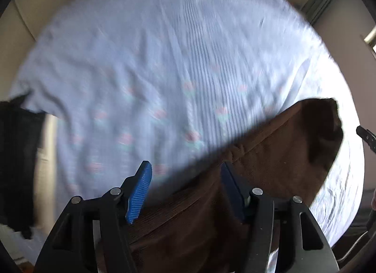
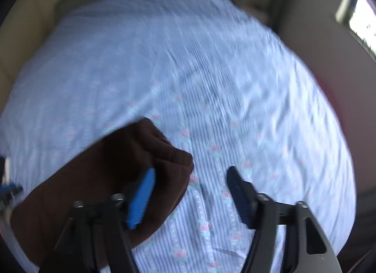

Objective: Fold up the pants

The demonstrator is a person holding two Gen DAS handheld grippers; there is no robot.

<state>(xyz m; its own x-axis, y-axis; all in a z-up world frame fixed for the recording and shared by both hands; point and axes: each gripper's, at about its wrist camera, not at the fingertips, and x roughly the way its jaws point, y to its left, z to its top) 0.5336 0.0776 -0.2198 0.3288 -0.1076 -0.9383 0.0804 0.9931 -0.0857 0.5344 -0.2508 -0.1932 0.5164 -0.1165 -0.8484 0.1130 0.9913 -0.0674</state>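
The brown corduroy pants lie bunched on the bed's sheet, which is pale blue, striped and printed with small pink roses. In the left wrist view the fabric runs from between the fingers of the left hand-held gripper out to its right, hiding most of the right finger. That gripper's jaws stand wide apart, with cloth lying between them but not pinched. In the right wrist view the pants sit to the left of the right hand-held gripper, behind and around its left blue finger. Its jaws are also spread wide, with only sheet showing in the gap. Both views are blurred. A dark garment hangs at the far left of the left view.
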